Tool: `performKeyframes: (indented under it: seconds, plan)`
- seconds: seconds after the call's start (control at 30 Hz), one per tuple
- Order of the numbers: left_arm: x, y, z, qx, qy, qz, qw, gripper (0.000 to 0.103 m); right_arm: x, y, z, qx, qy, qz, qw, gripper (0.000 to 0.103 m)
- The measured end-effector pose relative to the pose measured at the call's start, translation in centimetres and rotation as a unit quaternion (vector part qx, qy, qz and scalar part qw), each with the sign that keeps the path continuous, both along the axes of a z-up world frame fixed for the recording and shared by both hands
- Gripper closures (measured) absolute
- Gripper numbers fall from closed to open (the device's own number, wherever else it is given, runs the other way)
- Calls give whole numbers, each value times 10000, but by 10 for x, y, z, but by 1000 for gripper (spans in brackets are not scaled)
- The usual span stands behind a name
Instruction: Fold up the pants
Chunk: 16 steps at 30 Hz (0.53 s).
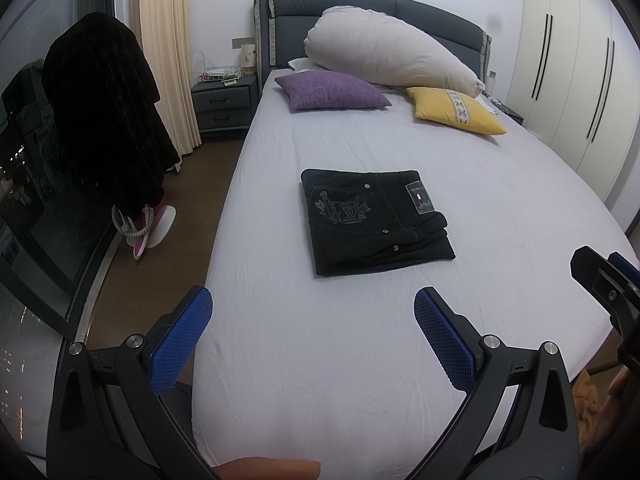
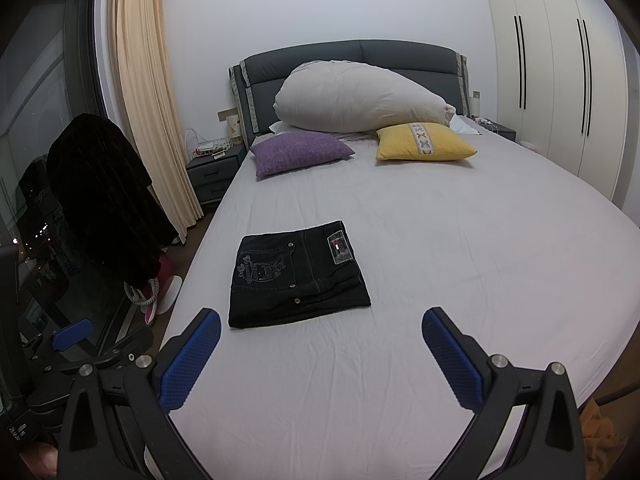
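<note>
Black pants lie folded into a flat rectangle on the white bed sheet, back pocket embroidery and a label facing up. They also show in the right wrist view. My left gripper is open and empty, held above the bed's near end, well short of the pants. My right gripper is open and empty, also short of the pants, which lie ahead and to its left. The right gripper shows at the right edge of the left wrist view. The left gripper shows at the left of the right wrist view.
A purple cushion, a yellow cushion and a large white pillow lie by the headboard. A nightstand, a curtain and a dark coat on a stand are left of the bed. Wardrobe doors are right.
</note>
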<state>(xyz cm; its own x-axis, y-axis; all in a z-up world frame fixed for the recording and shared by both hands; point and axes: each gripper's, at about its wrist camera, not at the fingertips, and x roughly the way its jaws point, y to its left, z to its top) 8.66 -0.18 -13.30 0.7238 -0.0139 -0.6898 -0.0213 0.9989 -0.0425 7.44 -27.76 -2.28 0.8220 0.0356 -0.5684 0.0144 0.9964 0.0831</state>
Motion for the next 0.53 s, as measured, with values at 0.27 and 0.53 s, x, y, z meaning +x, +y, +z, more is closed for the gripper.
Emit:
performKeyframes:
  seconds: [0.27, 0.53]
  plan:
    - [-3, -3, -5, -43, 45, 16, 10000, 0, 0, -2, 0, 3, 14, 11, 10000, 0]
    - [-12, -13, -12, 2, 78, 39, 10000, 0, -2, -2, -6, 66, 54, -16, 10000, 0]
